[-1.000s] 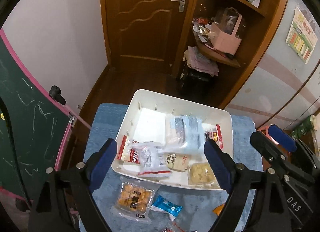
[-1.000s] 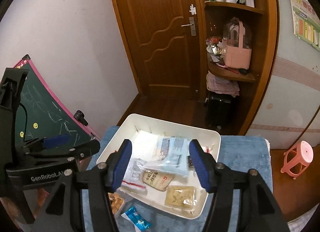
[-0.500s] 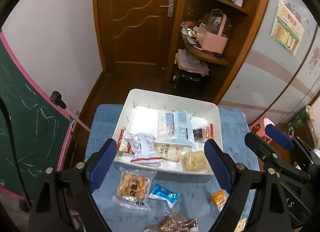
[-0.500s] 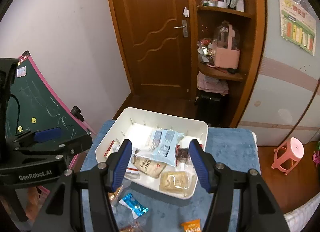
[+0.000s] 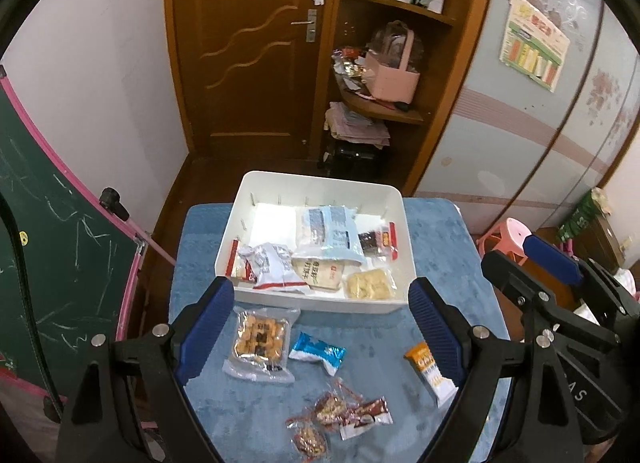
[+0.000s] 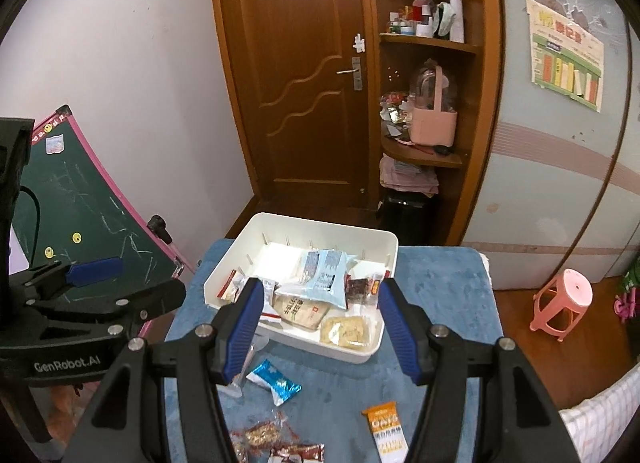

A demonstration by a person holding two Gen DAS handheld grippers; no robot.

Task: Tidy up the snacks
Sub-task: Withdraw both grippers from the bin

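Observation:
A white tray (image 5: 316, 183) (image 6: 394, 259) sits on a blue-covered table and holds several snack packets. In front of it lie a clear cookie pack (image 5: 260, 343), a blue wrapped candy (image 5: 318, 353) (image 6: 276, 381), an orange oat bar (image 5: 430, 373) (image 6: 388, 431) and red-brown candies (image 5: 336, 415) (image 6: 276, 443). My left gripper (image 5: 320, 327) is open and empty, above the loose snacks. My right gripper (image 6: 320, 327) is open and empty, above the tray's near edge.
The blue table cover (image 5: 448, 247) ends close around the tray. A green chalkboard (image 5: 48, 223) stands at the left. A wooden door (image 5: 248, 43), corner shelves (image 5: 384, 111) and a pink stool (image 6: 560, 303) are behind and to the right.
Both grippers have pulled back and up from the tray. More of the table and the loose snacks in front of the tray have come into view. Both stay open.

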